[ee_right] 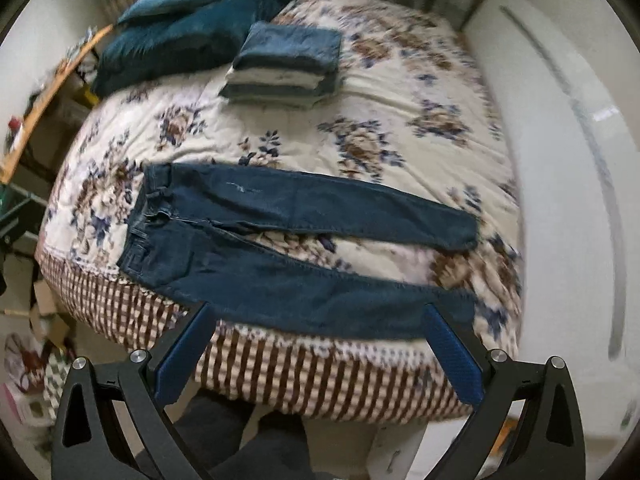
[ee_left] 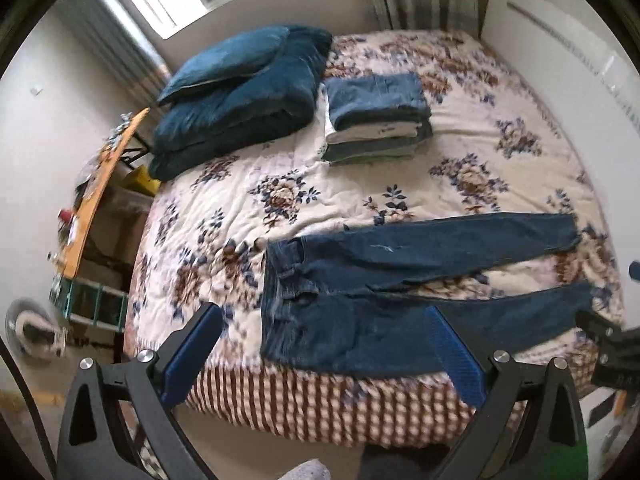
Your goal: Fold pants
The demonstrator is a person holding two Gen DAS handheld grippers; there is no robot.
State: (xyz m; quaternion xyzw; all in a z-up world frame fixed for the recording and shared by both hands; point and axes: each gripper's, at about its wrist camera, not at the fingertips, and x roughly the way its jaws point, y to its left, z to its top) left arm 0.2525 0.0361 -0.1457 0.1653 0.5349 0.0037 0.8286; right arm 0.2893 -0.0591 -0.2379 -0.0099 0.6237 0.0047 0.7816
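Dark blue jeans (ee_left: 400, 288) lie spread flat along the near edge of the bed (ee_left: 460, 152), and nothing on them is folded yet: both legs are fully stretched and split apart in a narrow V, with floral quilt showing between them. So the fold proper is all still to come, by my reading: bring one leg over the other, then double the length.

Further up the bed sits a neat stack of folded clothes (ee_left: 376, 120), denim on top, just beside a teal duvet bundle (ee_left: 240, 108) with a pillow on it. That stack looks like the finished pile, though I can only judge that from how tidy it is.

Orientation now: the jeans' long axis runs across both views, parallel to the bed's near edge. Waistband to the left, hems to the right. The nearer leg lies right at the edge, above the striped skirt of the bedding.

The left gripper (ee_left: 324, 348) hovers over the seat and thigh area, its blue-padded fingers spread wide, holding nothing. The right gripper (ee_right: 320, 344) hangs above the nearer leg (ee_right: 320, 300), also spread wide and empty. Neither touches cloth, as far as I can tell.
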